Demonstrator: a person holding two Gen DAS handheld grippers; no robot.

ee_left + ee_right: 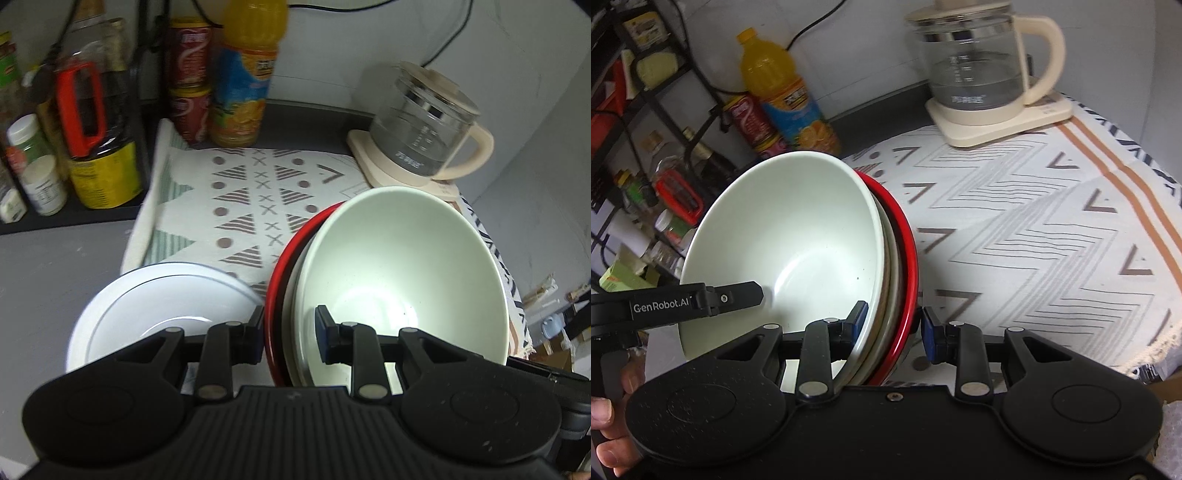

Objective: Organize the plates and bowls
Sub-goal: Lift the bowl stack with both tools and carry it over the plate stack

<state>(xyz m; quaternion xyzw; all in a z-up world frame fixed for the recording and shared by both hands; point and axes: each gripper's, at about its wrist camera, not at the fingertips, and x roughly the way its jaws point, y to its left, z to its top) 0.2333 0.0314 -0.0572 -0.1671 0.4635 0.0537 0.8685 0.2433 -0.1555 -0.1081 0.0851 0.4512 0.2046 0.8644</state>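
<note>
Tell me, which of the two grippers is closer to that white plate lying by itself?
Left. The left gripper clamps the stacked bowls right beside the white plate. The right gripper grips the stack's opposite edge, and its camera doesn't show the plate.

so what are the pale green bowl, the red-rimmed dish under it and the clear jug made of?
Pale green bowl: likely glazed ceramic or melamine; smooth, opaque, soft highlights. Red-rimmed dish: glossy red edge, possibly enamel or plastic; unclear. Clear jug: looks like glass, see-through with printed marks, on a cream plastic-looking base and handle.
</note>
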